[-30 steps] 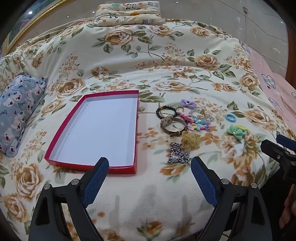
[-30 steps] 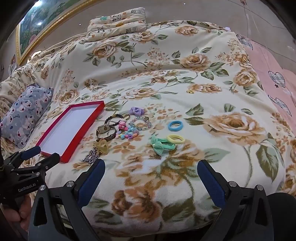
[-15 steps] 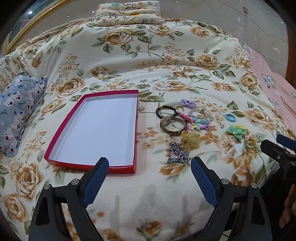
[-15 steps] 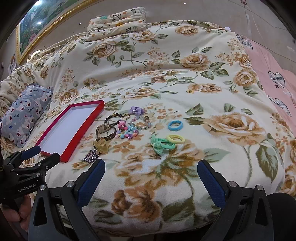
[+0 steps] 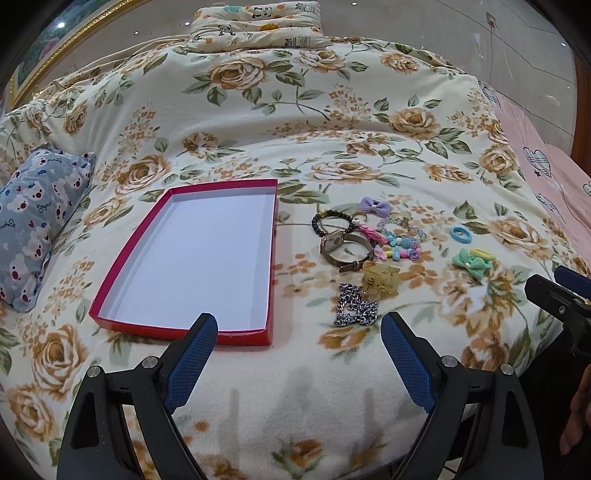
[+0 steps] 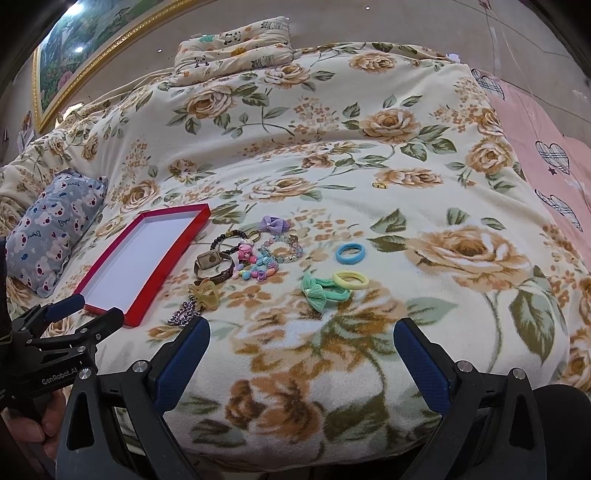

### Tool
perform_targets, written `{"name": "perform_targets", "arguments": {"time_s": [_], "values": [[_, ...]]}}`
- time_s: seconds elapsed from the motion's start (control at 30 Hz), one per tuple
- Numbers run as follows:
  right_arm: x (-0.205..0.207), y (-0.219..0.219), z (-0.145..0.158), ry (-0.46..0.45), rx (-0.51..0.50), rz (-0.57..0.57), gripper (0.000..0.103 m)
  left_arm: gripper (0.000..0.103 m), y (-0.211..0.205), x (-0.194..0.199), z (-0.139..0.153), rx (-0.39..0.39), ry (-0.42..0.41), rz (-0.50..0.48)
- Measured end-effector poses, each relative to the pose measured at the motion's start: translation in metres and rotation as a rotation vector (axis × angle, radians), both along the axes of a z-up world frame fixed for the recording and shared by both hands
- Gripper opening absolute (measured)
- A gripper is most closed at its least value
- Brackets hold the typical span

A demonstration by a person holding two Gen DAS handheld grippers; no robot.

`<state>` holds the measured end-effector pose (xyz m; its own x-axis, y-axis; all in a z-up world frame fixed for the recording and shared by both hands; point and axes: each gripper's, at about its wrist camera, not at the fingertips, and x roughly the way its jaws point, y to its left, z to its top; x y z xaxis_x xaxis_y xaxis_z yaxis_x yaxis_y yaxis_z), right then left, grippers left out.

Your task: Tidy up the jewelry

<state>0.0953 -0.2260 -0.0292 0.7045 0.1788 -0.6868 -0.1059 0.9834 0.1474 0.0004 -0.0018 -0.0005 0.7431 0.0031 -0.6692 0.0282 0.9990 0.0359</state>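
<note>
Trouble could come from the soft blanket (image 5: pixel 295 129), we think. Our left gripper (image 5: pixel 297 354) is wide open and holds nothing. Our right gripper (image 6: pixel 301 360) is wide open too, with nothing in it. Both hang over the near edge of the bed, apart from the jewelry.

All the jewelry lies in a small heap just right of the red box (image 5: pixel 192 325), and nothing is in the box yet. The silver chain (image 5: pixel 356 310) touches the yellow hair claw (image 5: pixel 380 282). The watch (image 5: pixel 345 247) touches the black bead bracelet (image 5: pixel 330 221) and the bright bead strings (image 5: pixel 400 243). If we grab one, it may drag another along or snag the fuzzy blanket. A push could sink small things into it.

The bed has a cream blanket with big roses. A gray bear pillow (image 5: pixel 37 221) sits at the left, a panda pillow (image 5: pixel 255 26) at the far end, and a pink sheet (image 6: pixel 535 129) at the right. A gold-framed painting (image 6: pixel 85 55) hangs on the wall.
</note>
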Motion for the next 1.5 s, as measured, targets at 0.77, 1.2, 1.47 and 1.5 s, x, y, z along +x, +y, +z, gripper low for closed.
{"name": "perform_targets", "arguments": {"time_s": [0.77,1.2,1.47,1.5], "values": [[0.001,0.002,0.001,0.001,0.011,0.009,0.101,0.091,0.001,0.001,-0.002,-0.003,0.004,0.001],[0.002,-0.002,-0.004,0.013,0.027,0.003,0.101,0.091,0.004,0.009,-0.007,-0.03,0.033,0.001],[0.007,-0.007,-0.012,0.031,0.043,0.011,0.1,0.089,0.002,0.026,-0.008,-0.051,0.067,-0.027],[0.009,-0.008,-0.013,0.036,0.047,0.012,0.1,0.089,0.001,0.028,-0.008,-0.052,0.068,-0.032]]}}
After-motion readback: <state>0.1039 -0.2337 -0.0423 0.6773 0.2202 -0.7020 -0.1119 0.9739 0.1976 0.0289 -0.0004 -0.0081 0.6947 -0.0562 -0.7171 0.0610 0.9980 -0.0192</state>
